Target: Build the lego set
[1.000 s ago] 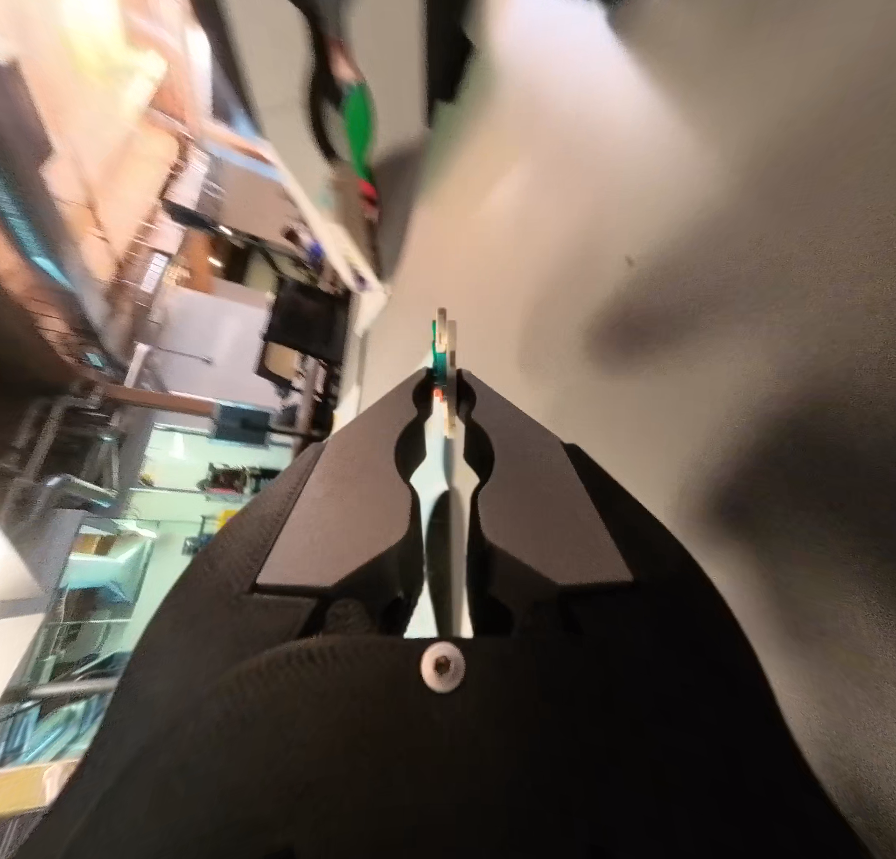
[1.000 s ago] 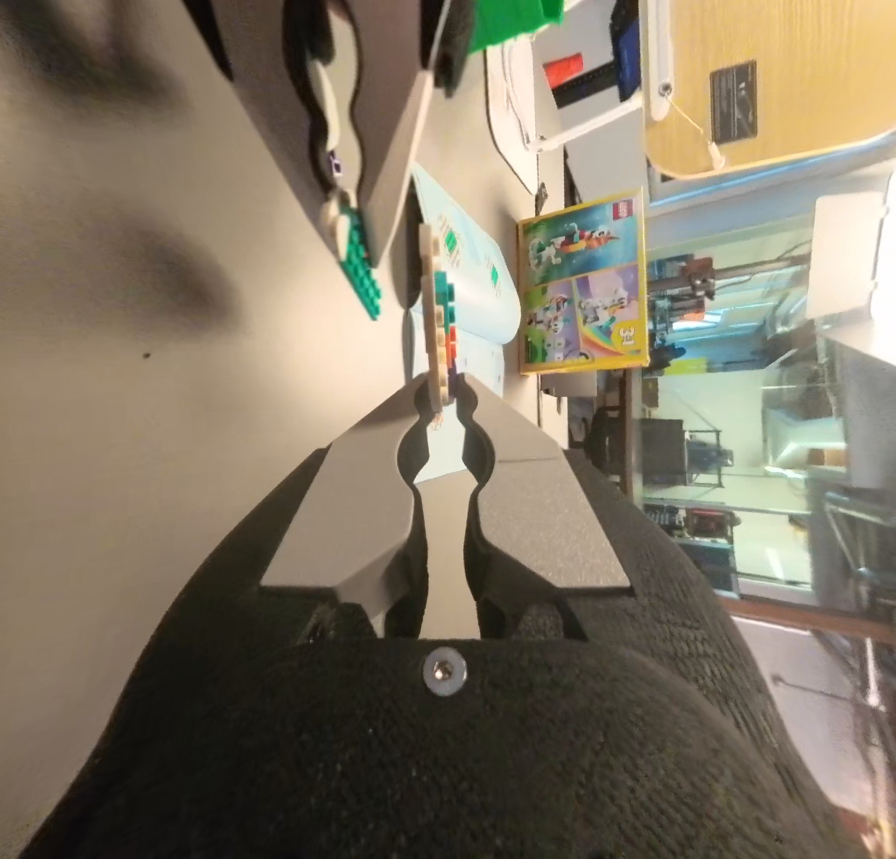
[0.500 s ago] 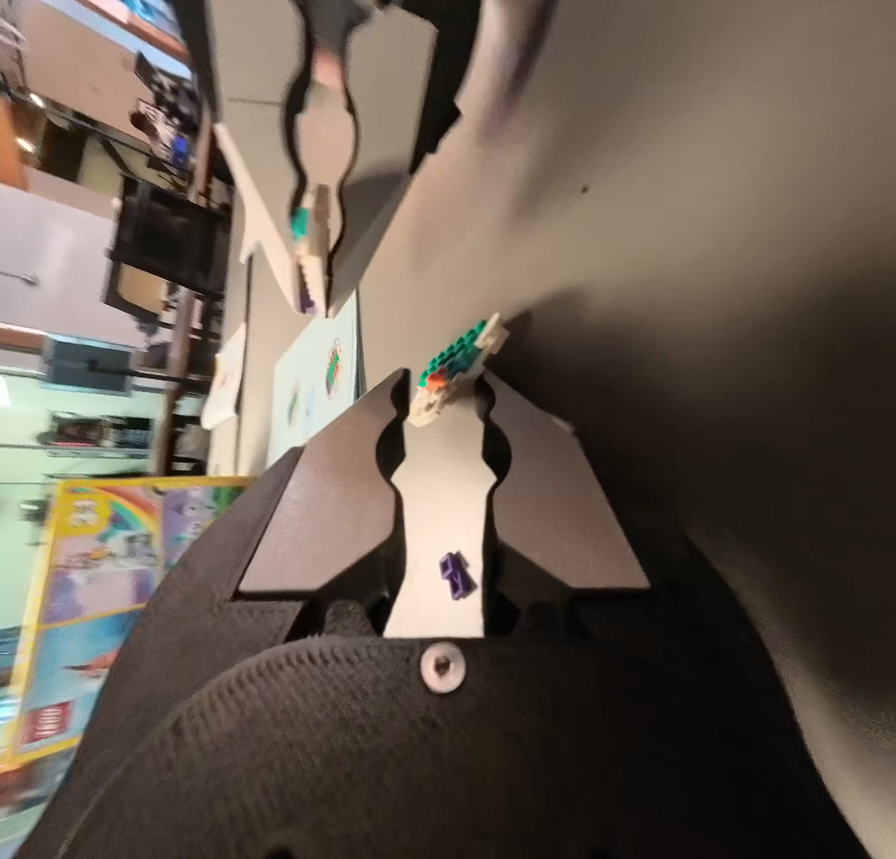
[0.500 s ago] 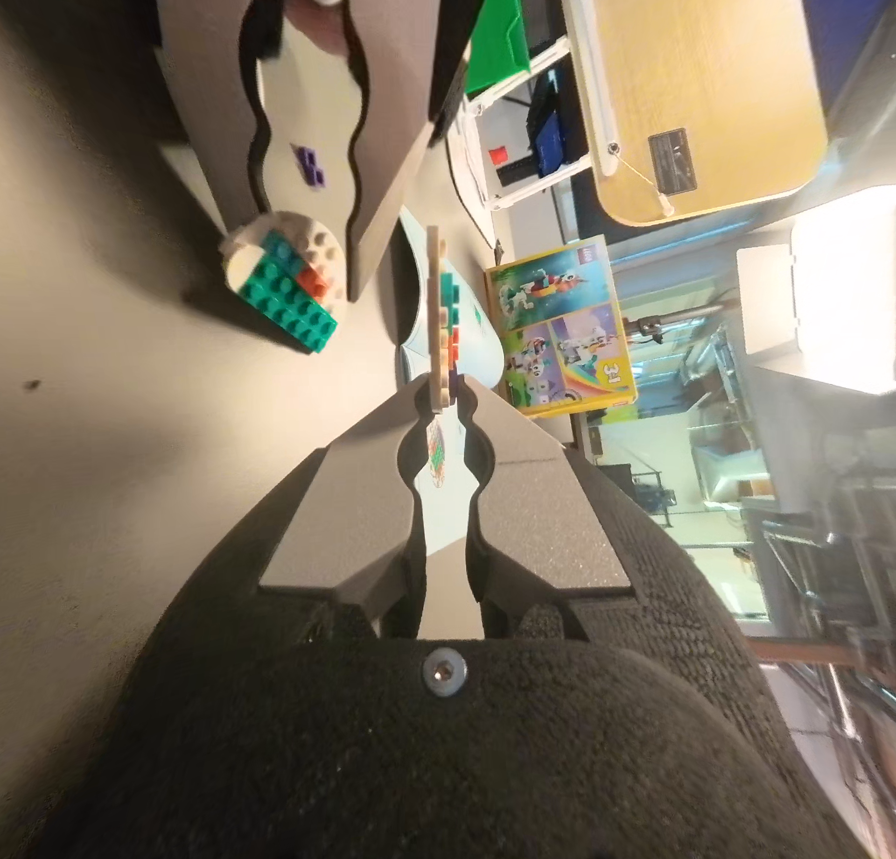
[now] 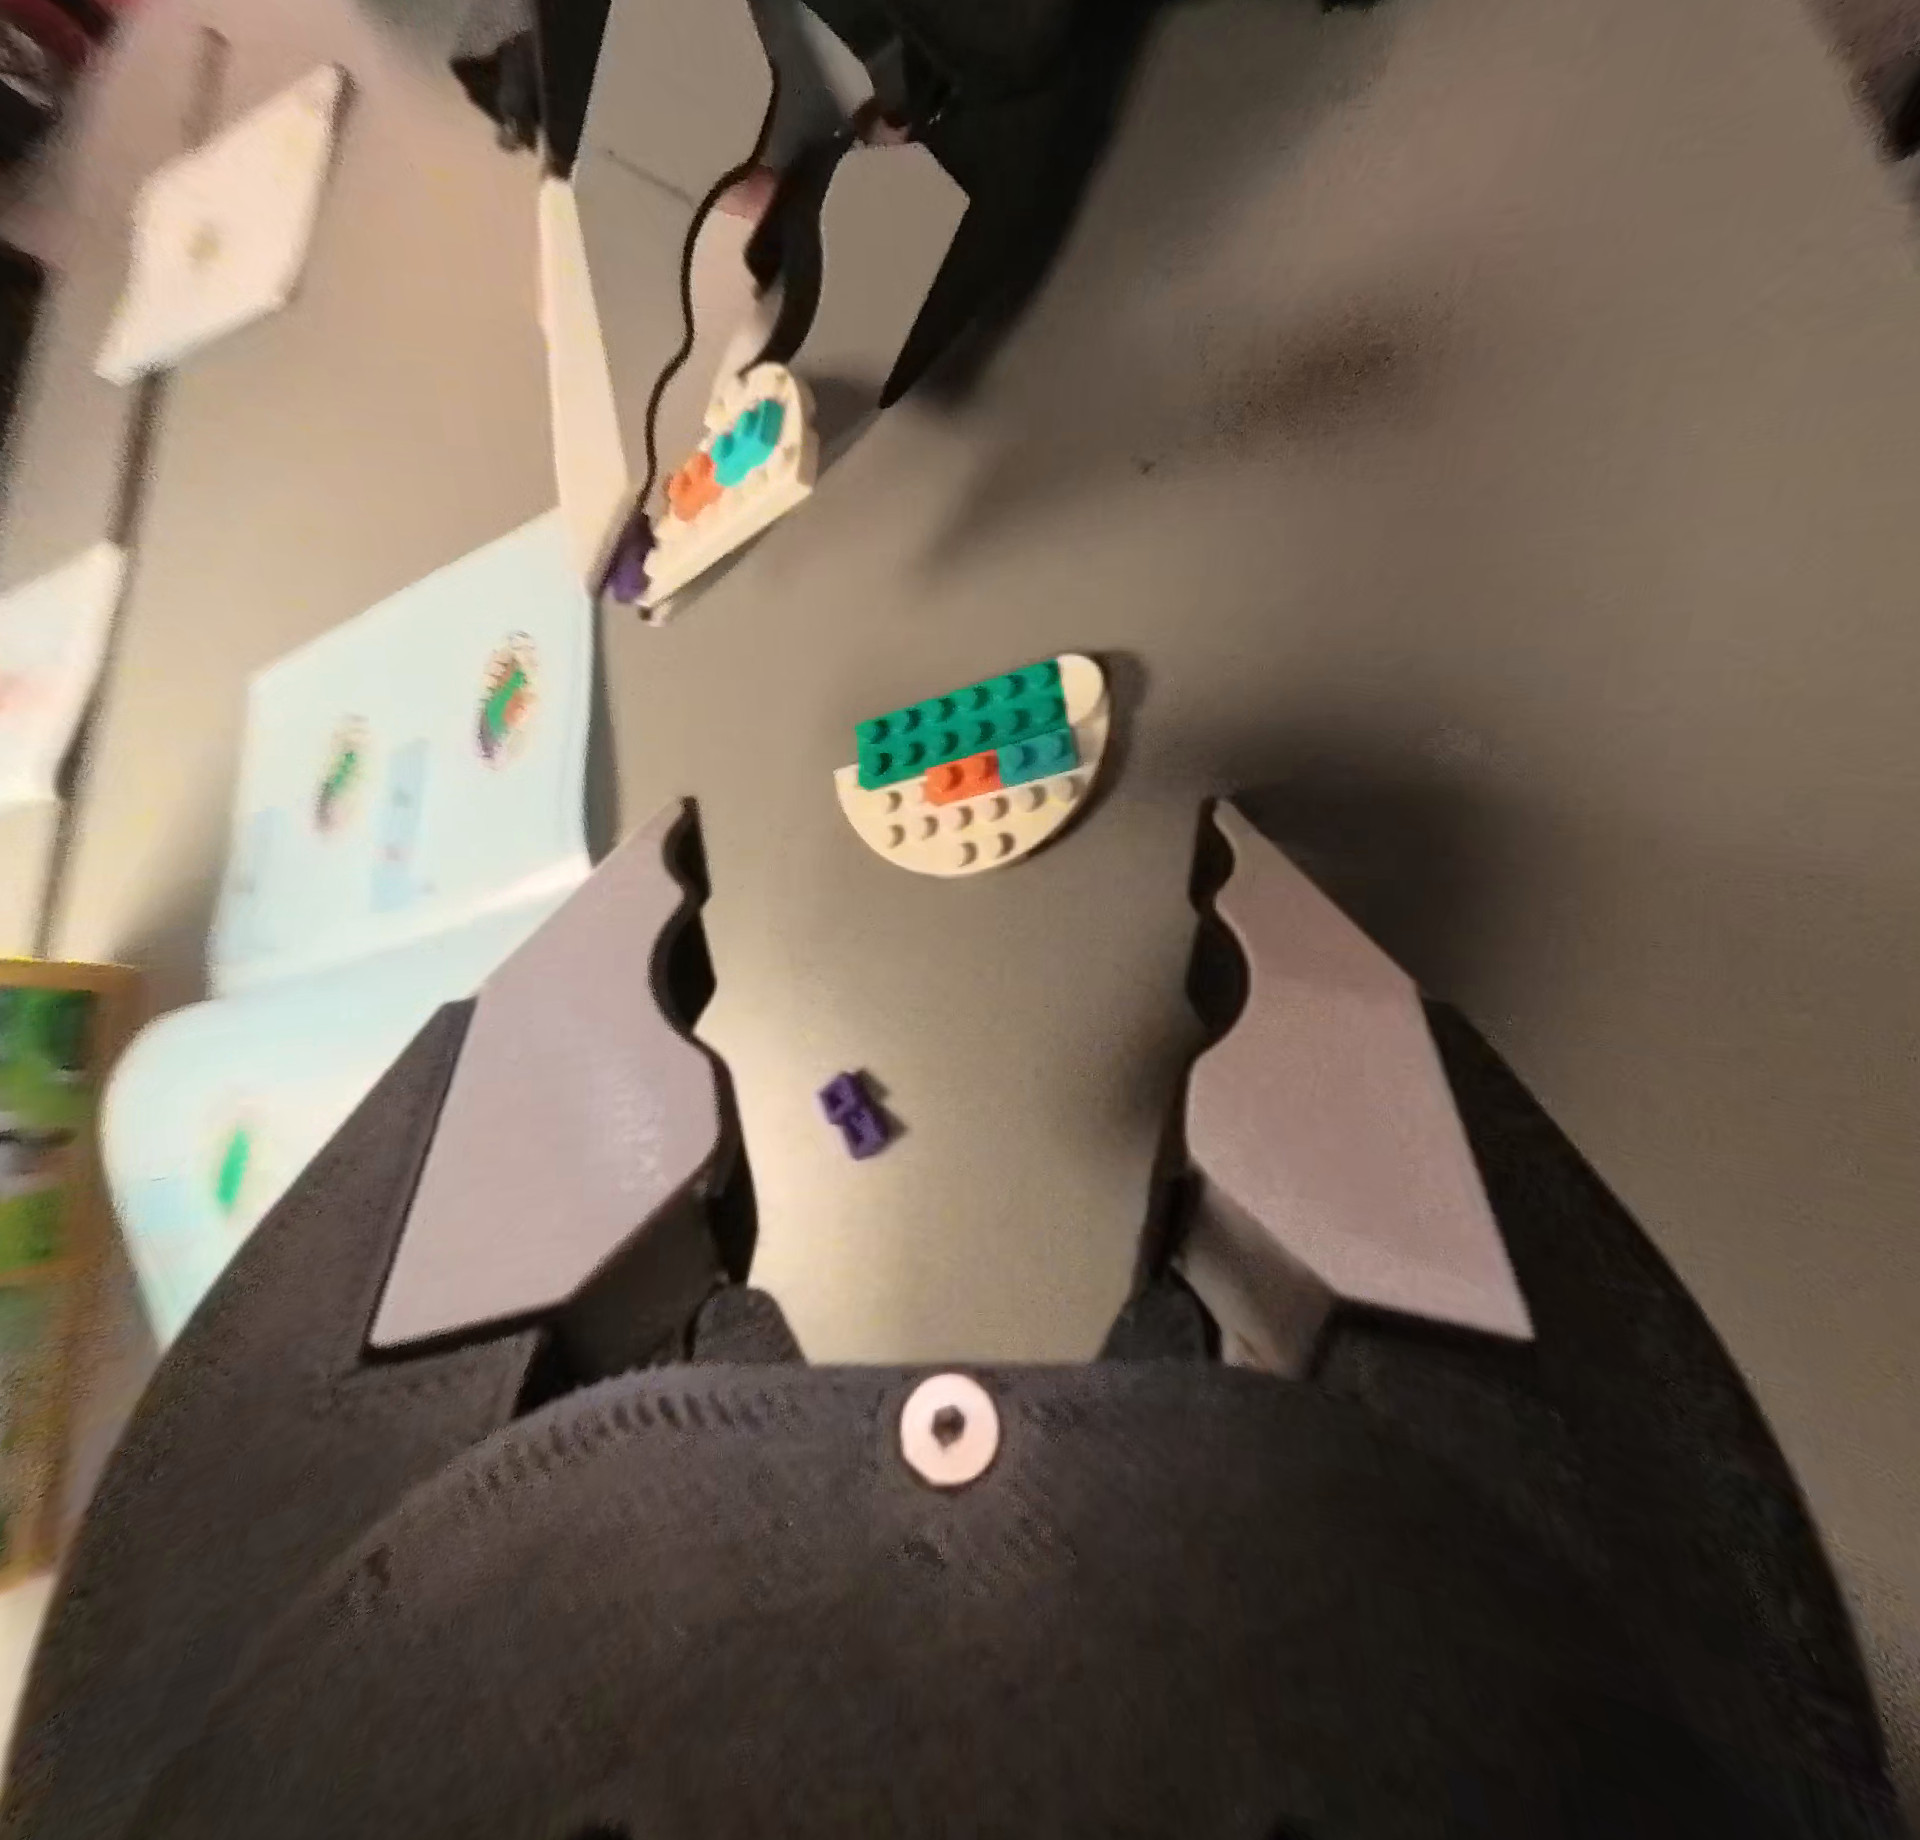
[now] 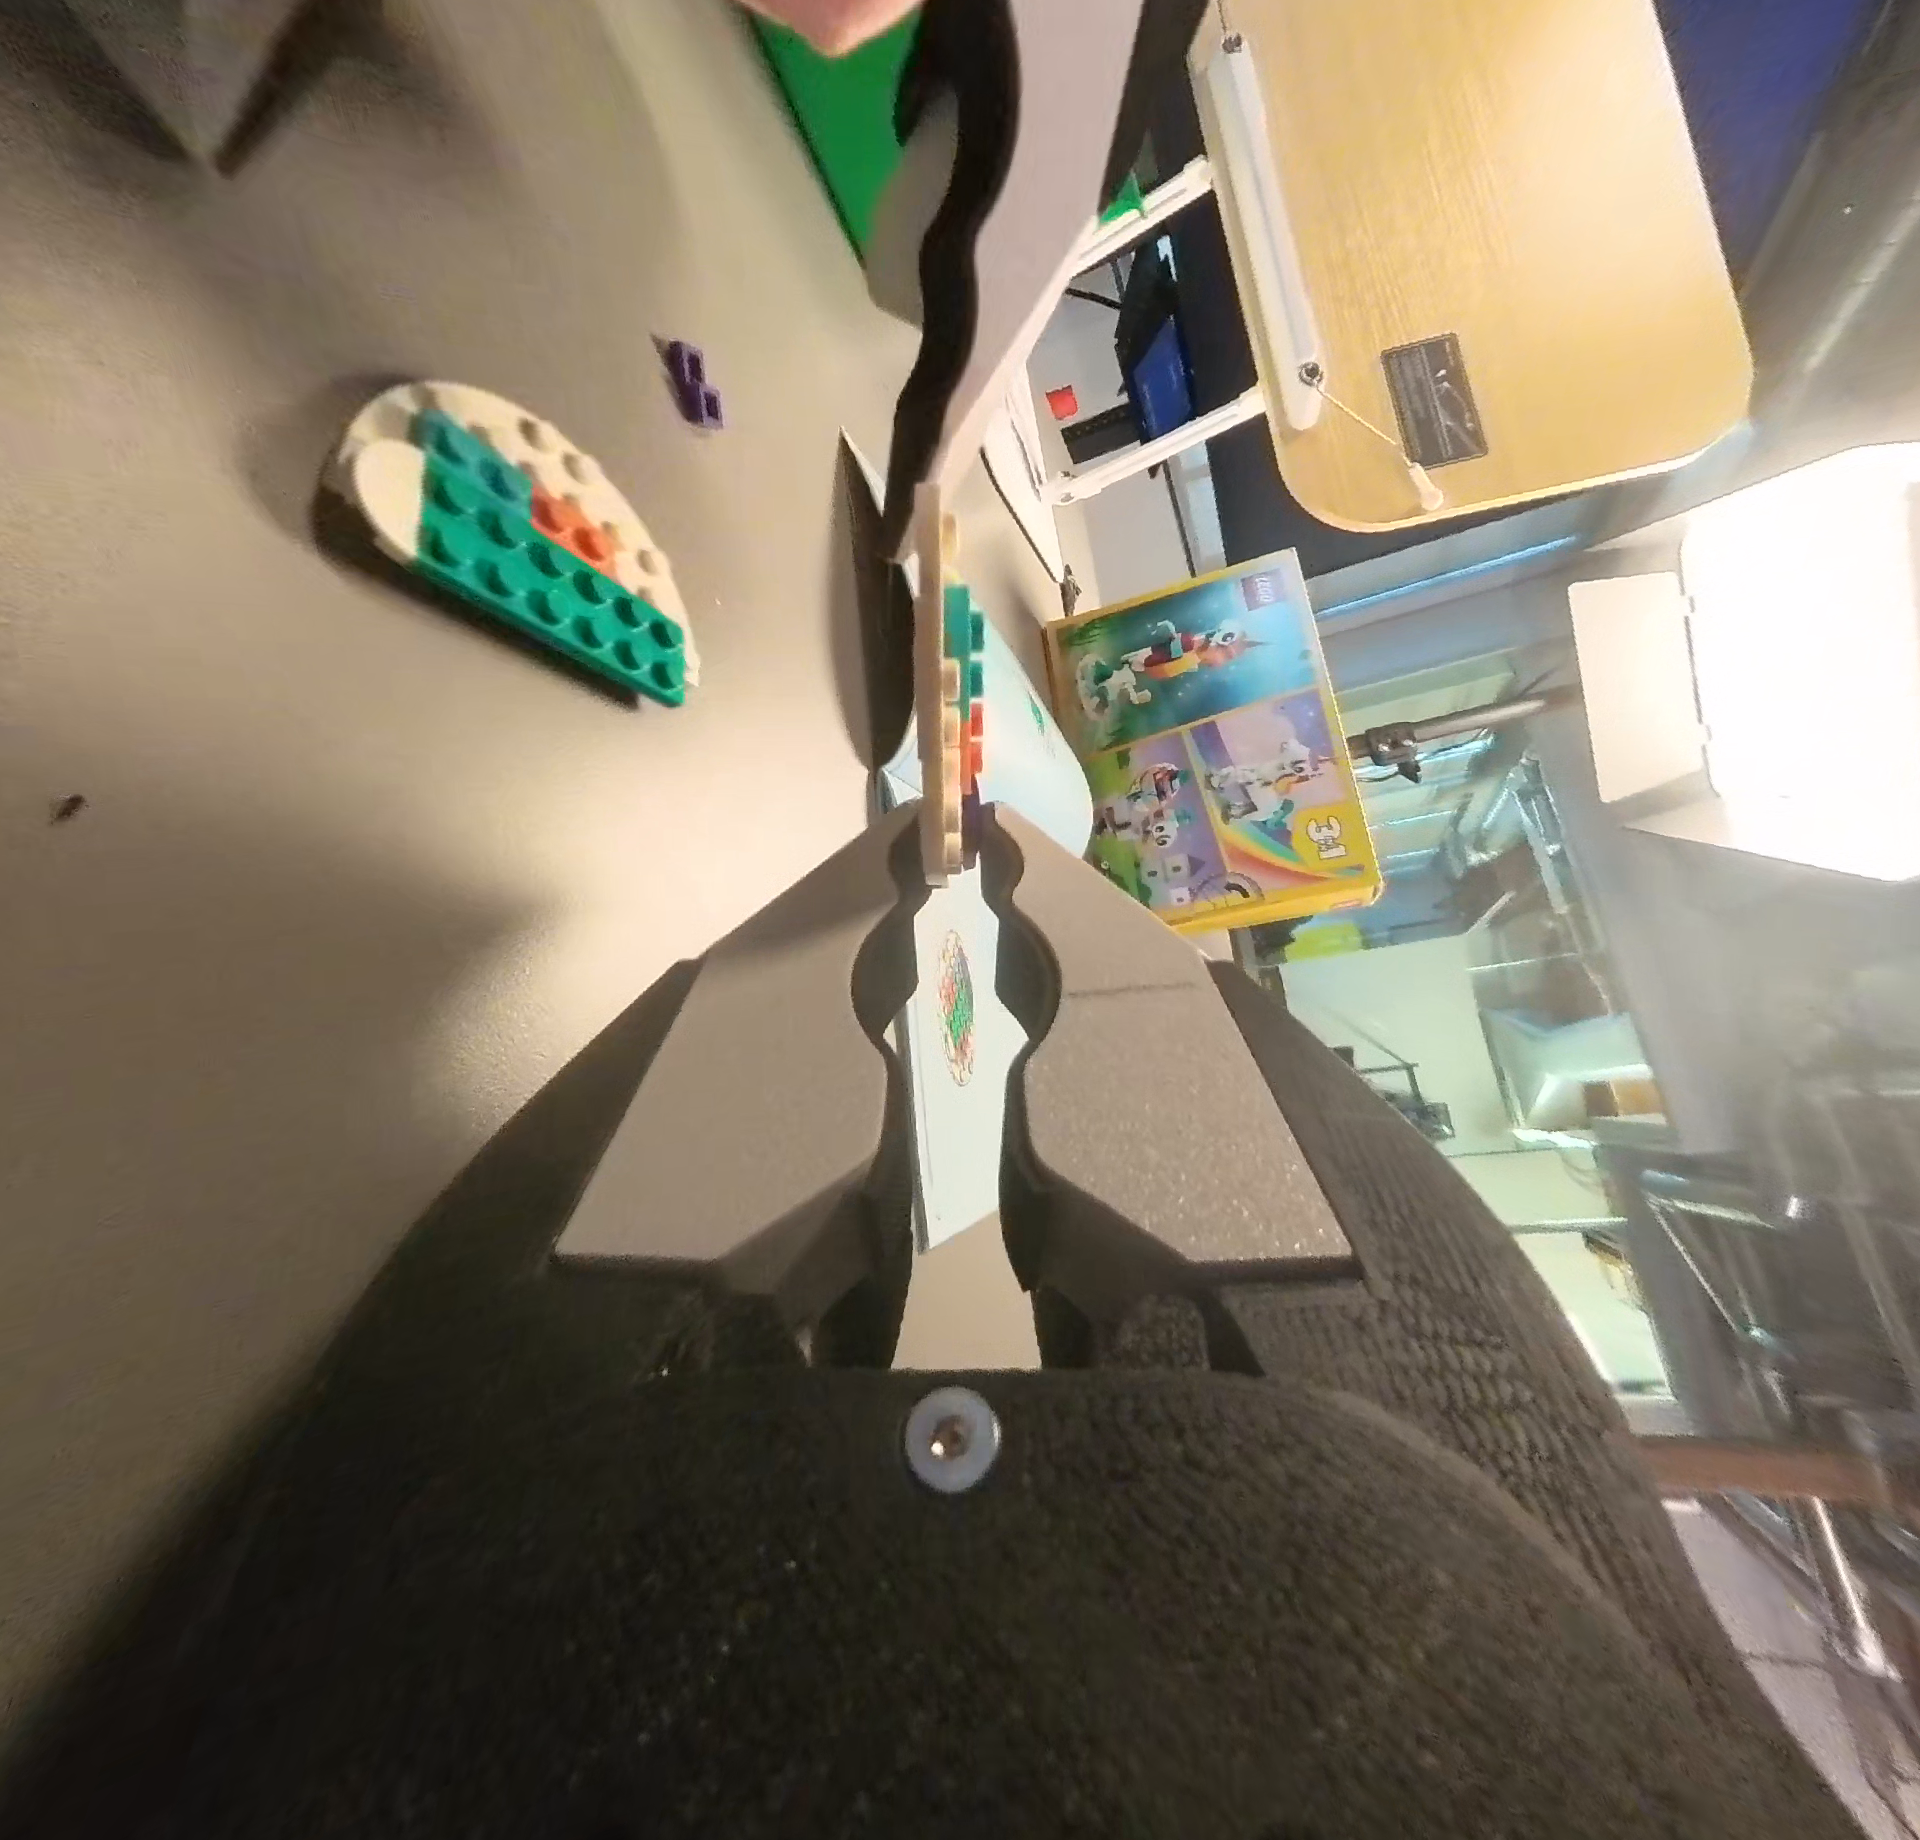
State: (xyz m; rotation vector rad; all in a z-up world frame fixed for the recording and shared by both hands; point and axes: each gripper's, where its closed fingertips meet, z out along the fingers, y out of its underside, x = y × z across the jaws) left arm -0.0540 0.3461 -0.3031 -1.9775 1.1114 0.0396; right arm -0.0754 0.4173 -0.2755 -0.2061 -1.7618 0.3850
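My left gripper is open and empty above the grey table. Just beyond its tips lies a white half-round plate with green, orange and teal bricks, also in the right wrist view. A small purple piece lies on the table between the left fingers; it also shows in the right wrist view. My right gripper is shut on a second white half-round plate with teal, orange and purple bricks, held edge-on above the table. This gripper and plate also show in the left wrist view.
A pale blue instruction booklet lies open at the left of the table, also under the right gripper. The yellow set box stands beyond it. A white sheet lies farther back. Furniture and shelves stand off the table. The small purple piece sits 6 cm or so from the ends of my left fingers.
My left gripper has let go of the green-topped plate, which now lies flat on the table, and has opened wide and drawn back. My right gripper still holds its plate.
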